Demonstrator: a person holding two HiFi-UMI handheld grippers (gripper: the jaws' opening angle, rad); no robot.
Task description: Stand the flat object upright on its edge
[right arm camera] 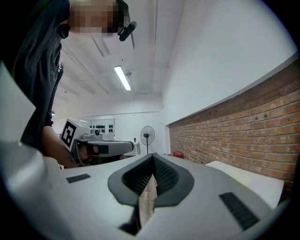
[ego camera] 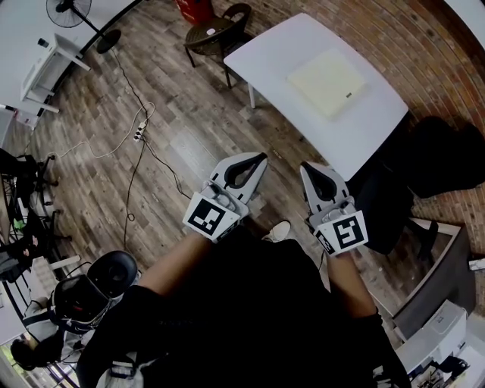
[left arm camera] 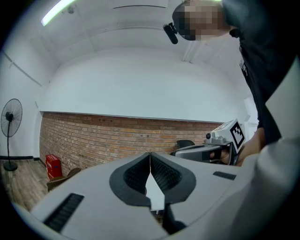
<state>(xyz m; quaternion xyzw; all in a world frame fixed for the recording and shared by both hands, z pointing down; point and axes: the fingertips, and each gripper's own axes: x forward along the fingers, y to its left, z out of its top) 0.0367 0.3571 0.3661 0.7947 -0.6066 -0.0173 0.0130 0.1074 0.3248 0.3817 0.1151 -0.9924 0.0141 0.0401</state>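
The flat object is a pale cream square pad (ego camera: 327, 82) lying flat on the white table (ego camera: 288, 45) at the upper right of the head view. Both grippers hang over the wooden floor in front of the table, short of its near edge. My left gripper (ego camera: 261, 159) is shut with nothing between its jaws, and its ribbed pads meet at the tips (left arm camera: 150, 154). My right gripper (ego camera: 306, 167) is likewise shut and empty (right arm camera: 153, 155). Each gripper view shows the other gripper alongside: the right gripper (left arm camera: 206, 151) and the left gripper (right arm camera: 104, 148). The pad appears in neither gripper view.
A dark chair (ego camera: 220, 32) and a red object (ego camera: 195, 9) stand beyond the table's far-left corner. A cable with a power strip (ego camera: 139, 133) runs across the floor. A standing fan (ego camera: 70, 10) and white shelf (ego camera: 45, 70) are at upper left. A brick wall (left arm camera: 103, 136) lies behind the table.
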